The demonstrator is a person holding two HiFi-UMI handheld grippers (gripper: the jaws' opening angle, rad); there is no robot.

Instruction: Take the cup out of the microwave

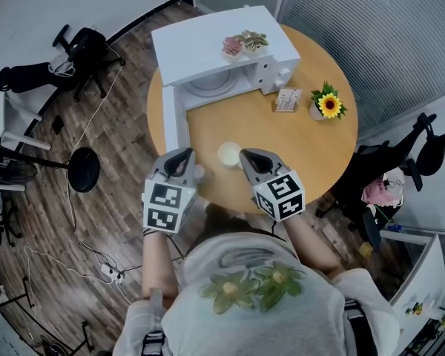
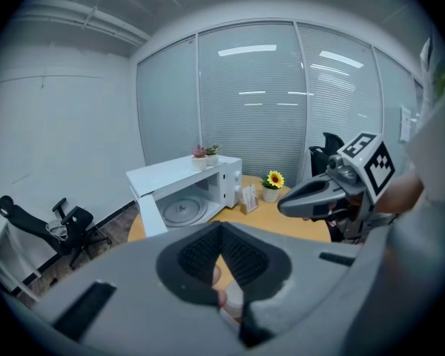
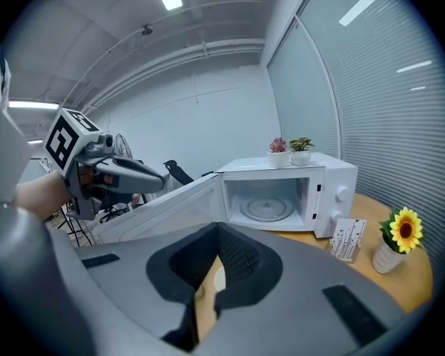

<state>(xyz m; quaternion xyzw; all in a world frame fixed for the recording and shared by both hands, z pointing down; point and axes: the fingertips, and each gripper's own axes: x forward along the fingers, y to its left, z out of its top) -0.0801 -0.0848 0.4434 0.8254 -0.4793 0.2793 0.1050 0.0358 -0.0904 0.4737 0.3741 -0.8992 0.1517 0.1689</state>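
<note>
On the round wooden table (image 1: 282,139), near its 6 o'clock edge, the small white cup (image 1: 229,154) stands free, so the removal looks done. At 12 o'clock the white microwave (image 1: 215,47) has its door open and holds only its glass turntable (image 1: 211,85). The left gripper (image 1: 188,154) and right gripper (image 1: 244,155) flank the cup, each with jaws together on nothing.

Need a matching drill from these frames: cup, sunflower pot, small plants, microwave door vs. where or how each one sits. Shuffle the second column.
1. cup
2. sunflower pot
3. small plants
4. microwave door

A. on top of the microwave
B. swung open
C. on the table, in front of the microwave
D. on the table, beside the card stand

Pairs: 1-C, 2-D, 3-A, 4-B
</note>
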